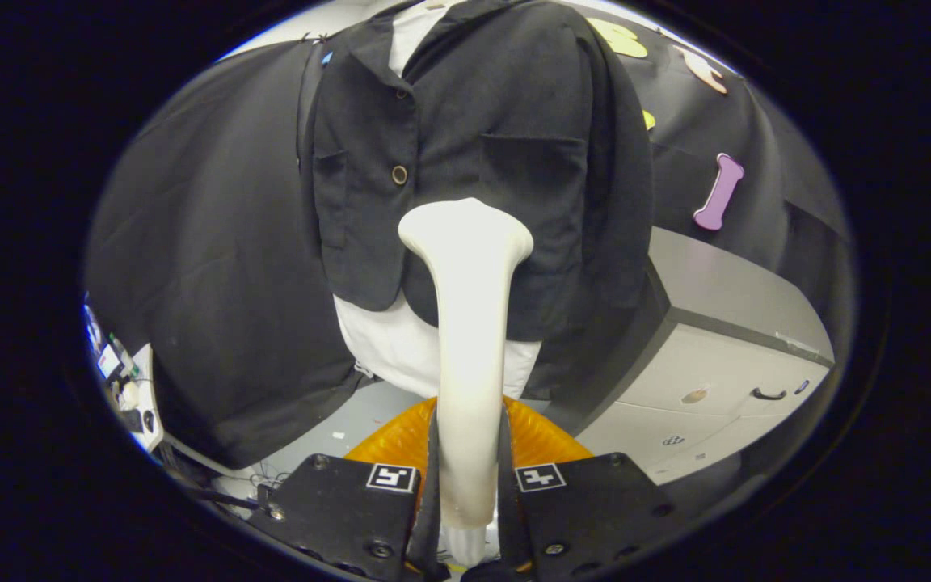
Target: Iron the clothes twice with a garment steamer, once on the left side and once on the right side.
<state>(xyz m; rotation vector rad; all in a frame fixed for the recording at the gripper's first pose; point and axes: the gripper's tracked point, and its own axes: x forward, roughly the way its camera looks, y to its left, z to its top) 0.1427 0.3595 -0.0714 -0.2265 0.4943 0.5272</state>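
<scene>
A: Holding the garment steamer (466,339) by its cream handle, the gripper (467,485) has both fingers clenched on it; the head stands up ahead of the fingers, against the lower front of the black jacket (506,137).

B: Which pass?

A: My judgement: the head sits just right of the jacket's button placket, low on that panel near the hem, so one side's stroke is in hand. I cannot tell whether the other side is done.

B: Next move?

A: It likely calls for keeping the head flat to the cloth while running along that panel, then shifting across the placket to the other.

B: Surroundings?

A: White shirt (401,343) hanging below the jacket's hem; an orange thing (546,440) beneath the jacket, behind the fingers; grey cabinet (724,347) right of the jacket, near enough to crowd a rightward swing. The brass button (399,175) and chest pocket (530,174) could snag the head.
</scene>
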